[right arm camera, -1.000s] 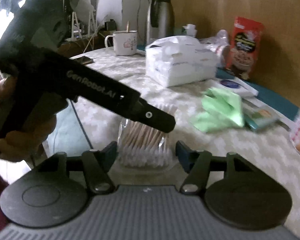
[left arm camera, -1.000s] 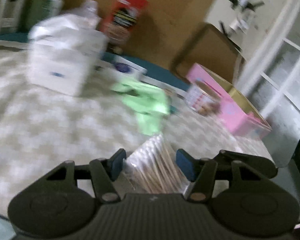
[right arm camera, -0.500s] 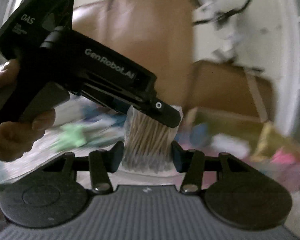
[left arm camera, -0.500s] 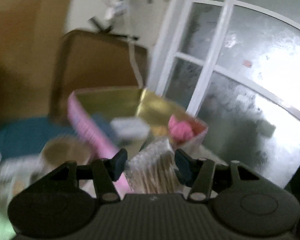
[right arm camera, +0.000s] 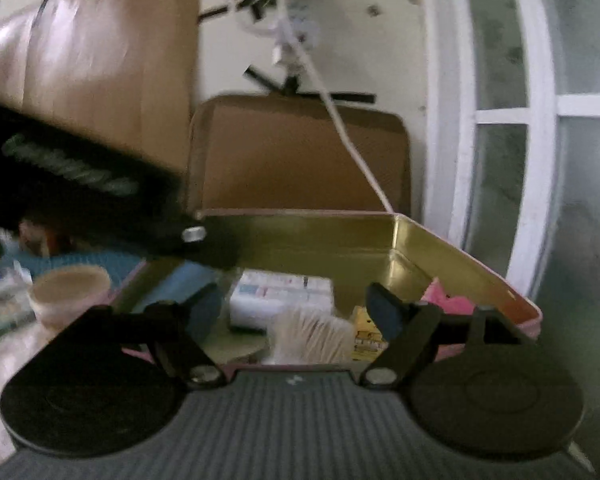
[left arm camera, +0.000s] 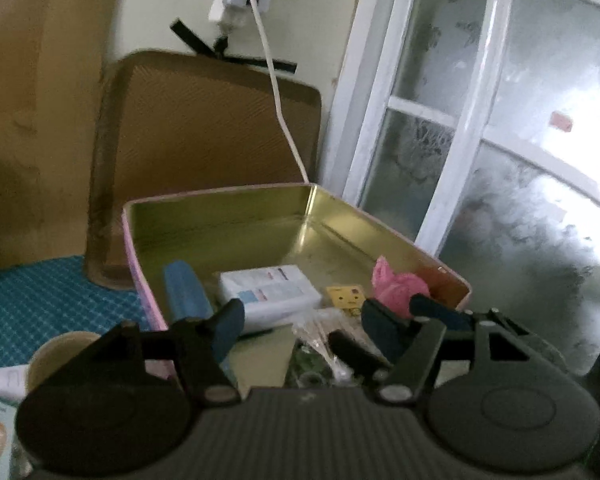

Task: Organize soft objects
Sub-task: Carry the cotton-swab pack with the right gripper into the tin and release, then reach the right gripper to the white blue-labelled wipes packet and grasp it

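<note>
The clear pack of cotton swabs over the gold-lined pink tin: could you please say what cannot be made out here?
- Clear pack of cotton swabs: right wrist view, blurred; resting or falling unclear.
- Its lower end: left wrist view, behind the gripper body.
- Small yellow packet: print too small.
- Gold-lined pink tin: floor hidden by contents.

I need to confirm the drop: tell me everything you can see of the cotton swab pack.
The cotton swab pack is a clear plastic bag of pale wooden-stemmed swabs with white tips, fanned upward. It sits low at the near end of the gold-lined pink tin, beside a white box and a yellow card. Both grippers' jaws are opening; it lies between them with gaps at each pad. What it rests on is hidden.
</note>
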The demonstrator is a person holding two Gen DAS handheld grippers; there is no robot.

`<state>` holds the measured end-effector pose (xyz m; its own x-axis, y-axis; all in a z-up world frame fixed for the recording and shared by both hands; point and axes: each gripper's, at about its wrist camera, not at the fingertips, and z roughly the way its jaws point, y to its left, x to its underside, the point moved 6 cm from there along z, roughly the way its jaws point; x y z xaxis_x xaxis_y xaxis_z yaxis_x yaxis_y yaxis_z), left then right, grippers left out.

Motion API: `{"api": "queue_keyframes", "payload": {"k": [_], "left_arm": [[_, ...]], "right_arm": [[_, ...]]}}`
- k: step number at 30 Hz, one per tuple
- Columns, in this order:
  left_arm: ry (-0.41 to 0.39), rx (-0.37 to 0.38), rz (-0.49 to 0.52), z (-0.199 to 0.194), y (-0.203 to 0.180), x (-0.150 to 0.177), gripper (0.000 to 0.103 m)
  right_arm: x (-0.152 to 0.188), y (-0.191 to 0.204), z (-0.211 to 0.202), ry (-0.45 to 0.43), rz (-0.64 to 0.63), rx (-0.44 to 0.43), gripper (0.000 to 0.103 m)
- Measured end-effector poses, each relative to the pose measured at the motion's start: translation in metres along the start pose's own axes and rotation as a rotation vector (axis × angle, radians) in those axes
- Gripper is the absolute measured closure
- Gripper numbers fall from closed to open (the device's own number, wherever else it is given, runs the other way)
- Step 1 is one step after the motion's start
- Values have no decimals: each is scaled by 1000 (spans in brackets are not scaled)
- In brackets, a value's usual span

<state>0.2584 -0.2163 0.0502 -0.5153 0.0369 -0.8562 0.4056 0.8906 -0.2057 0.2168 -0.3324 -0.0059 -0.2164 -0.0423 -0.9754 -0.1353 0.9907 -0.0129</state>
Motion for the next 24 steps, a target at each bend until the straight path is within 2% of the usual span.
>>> {"api": "queue_keyframes", "payload": {"k": [3, 5, 6, 8, 10, 12, 15, 19, 21, 24], "left_arm": [[-52, 45, -8, -31, -2, -4, 37], [-83, 65, -1, -59, -1, 0, 37], [-97, 68, 2, -72, 2, 3, 37], [-119, 61, 5, -97, 11, 14, 37], [-128, 48, -10, -118, 26, 28, 37], [-124, 16, -43, -139, 48, 47, 37], [-82, -94, -83, -163, 90, 78, 37], [-11, -272, -164, -185, 155, 121, 37], [15, -378, -195, -198, 187, 139, 37], [26, -443, -262, -213, 224, 158, 38]], "right_arm": [[-8, -3, -24, -61, 50, 29, 27], [-18, -6, -34, -114, 84, 36, 44], [-22, -5, -42, -138, 107, 29, 49], [-31, -3, -53, -170, 159, -8, 68], [-37, 7, -59, -183, 197, -63, 76], [-39, 25, -66, -175, 225, -133, 76], [-35, 61, -69, -121, 230, -267, 76], [-18, 133, -60, 33, 173, -464, 76], [-7, 170, -54, 109, 122, -531, 75], [0, 222, -40, 186, 36, -602, 75]]}}
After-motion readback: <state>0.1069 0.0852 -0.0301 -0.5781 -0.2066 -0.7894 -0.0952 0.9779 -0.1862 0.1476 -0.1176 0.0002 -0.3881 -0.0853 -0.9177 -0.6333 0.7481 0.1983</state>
